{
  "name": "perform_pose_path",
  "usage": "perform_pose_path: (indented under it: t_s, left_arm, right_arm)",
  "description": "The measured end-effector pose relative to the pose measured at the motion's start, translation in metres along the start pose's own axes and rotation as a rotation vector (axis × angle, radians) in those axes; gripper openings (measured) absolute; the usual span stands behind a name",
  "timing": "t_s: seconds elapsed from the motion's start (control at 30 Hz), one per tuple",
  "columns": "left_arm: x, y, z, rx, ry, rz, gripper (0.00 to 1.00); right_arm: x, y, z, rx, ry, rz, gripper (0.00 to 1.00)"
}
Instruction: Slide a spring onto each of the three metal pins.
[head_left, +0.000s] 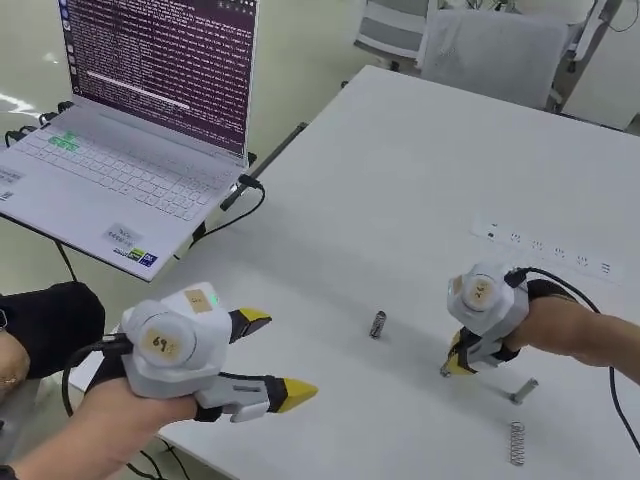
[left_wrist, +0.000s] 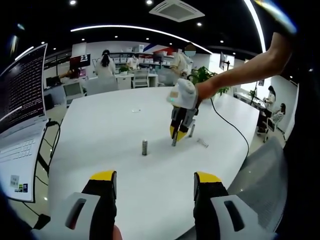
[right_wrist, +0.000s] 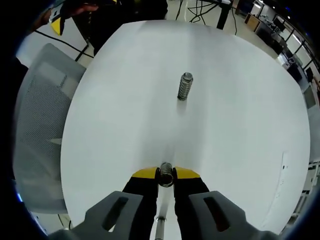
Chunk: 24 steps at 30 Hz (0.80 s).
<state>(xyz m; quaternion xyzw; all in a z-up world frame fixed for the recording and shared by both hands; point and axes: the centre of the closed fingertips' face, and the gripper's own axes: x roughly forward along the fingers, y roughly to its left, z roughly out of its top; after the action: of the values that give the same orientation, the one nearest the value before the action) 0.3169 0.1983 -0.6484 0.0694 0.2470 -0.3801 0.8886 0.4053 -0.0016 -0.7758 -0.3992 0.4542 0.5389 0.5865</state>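
Right now my right gripper (right_wrist: 166, 180) points tips-down at the table (head_left: 400, 180), forearm reaching in from the right, jaws pinched on a spring (right_wrist: 166, 174). My left gripper (head_left: 272, 358) hovers level near the table's edge, jaws spread wide. A second spring (head_left: 377, 325) stands upright between them; a bare pin (head_left: 522, 392) and a loose spring (head_left: 517, 443) lie near the right gripper.

The laptop (head_left: 140, 130) sat at the table's (head_left: 400, 170) left side and the power strip (head_left: 545, 250) toward its far right. A pin wearing a spring (head_left: 377, 325) stood near the middle, between my left gripper (head_left: 278, 356) and my right gripper (head_left: 455, 368), whose jaws pinched a second spring (right_wrist: 166, 175). Just right of that gripper lay another pin (head_left: 522, 392), with a loose spring (head_left: 517, 443) nearer me.
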Motion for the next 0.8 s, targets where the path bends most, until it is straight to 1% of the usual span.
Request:
perform_pose_path:
  t_s: [0.33,0.5,0.7,0.8]
  left_arm:
    - [-0.0006,0.0005,-0.0026,-0.003,0.005,0.003,0.58]
    - [-0.0009,0.0015,-0.0023,-0.005,0.004,0.006,0.57]
    - [0.0002,0.0003,-0.0017,-0.007,0.004,0.004,0.57]
    - [0.0013,-0.0006,-0.0017,-0.008,0.002,0.002,0.57]
  right_arm:
    - [0.0076,-0.0042,-0.0031,0.012,0.010,-0.015,0.09]
    - [0.0072,-0.0017,-0.0041,0.017,0.014,-0.017,0.09]
    - [0.0064,-0.0021,-0.0058,0.022,0.015,-0.021,0.12]
    - [0.0053,-0.0019,-0.0068,0.017,0.018,-0.023,0.15]
